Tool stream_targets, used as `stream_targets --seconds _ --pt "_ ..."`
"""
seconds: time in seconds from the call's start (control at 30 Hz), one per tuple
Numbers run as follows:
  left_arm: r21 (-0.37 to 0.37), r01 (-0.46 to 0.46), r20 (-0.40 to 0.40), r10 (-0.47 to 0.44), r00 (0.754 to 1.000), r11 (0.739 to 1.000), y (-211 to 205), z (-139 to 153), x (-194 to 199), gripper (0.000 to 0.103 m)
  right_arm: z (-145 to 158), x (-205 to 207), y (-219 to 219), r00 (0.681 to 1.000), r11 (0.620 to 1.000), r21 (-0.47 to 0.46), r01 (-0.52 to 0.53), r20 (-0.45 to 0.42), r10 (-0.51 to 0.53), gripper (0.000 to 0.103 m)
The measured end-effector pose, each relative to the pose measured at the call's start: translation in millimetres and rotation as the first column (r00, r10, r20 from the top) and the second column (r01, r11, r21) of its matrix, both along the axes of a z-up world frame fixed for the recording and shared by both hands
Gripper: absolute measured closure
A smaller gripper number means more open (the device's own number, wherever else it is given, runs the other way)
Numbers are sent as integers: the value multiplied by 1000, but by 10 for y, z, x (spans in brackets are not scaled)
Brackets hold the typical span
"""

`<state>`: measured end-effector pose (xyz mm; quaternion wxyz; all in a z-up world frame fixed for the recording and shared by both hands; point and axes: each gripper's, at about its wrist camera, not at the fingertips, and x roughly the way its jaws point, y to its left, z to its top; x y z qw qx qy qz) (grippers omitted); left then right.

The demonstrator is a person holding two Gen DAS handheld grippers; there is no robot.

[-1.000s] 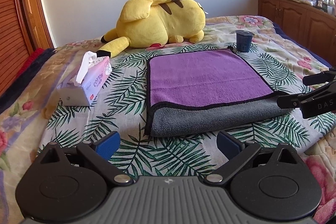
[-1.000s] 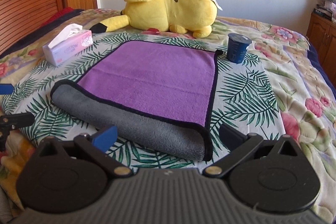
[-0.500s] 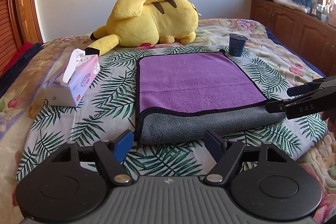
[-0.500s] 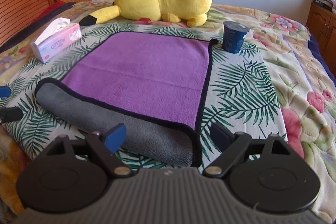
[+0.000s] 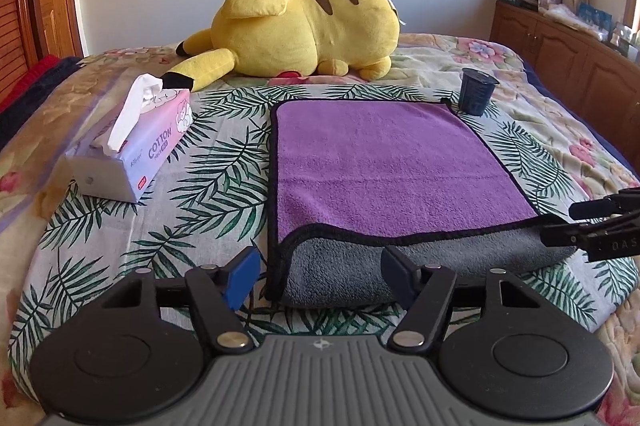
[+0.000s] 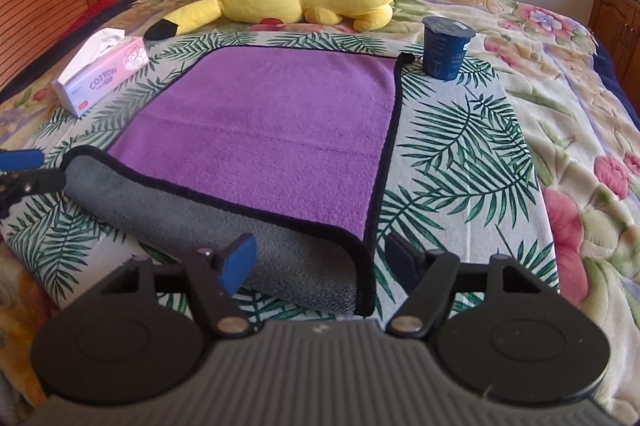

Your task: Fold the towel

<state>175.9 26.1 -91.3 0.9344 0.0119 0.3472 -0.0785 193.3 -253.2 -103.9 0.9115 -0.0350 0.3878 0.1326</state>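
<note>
Towel [image 5: 384, 162] rolled near edge runs crosswise; left gripper [image 5: 320, 272] and right gripper [image 6: 320, 258] gape at its corners.

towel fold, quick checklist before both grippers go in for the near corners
1. left gripper open, straddling near left corner: ok
2. right gripper open at near right corner: ok
3. towel lying flat, grey rolled edge nearest: ok
4. Dark cup beside far right corner, off the towel: ok
5. Tissue box clear of the towel: ok
6. Fingers low enough to pinch the edge: cannot tell
</note>
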Motion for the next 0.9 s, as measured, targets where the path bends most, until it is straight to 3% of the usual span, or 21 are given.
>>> stream_targets --seconds 0.7,0.9 --pt "-45 11 -70 -15 997 999 134 -235 282 90 -95 86 -98 996 1000 22 -18 -87 19 46" --pt "-45 27 -87 -31 996 999 120 -279 274 95 -89 90 -113 994 999 21 -24 -102 26 62"
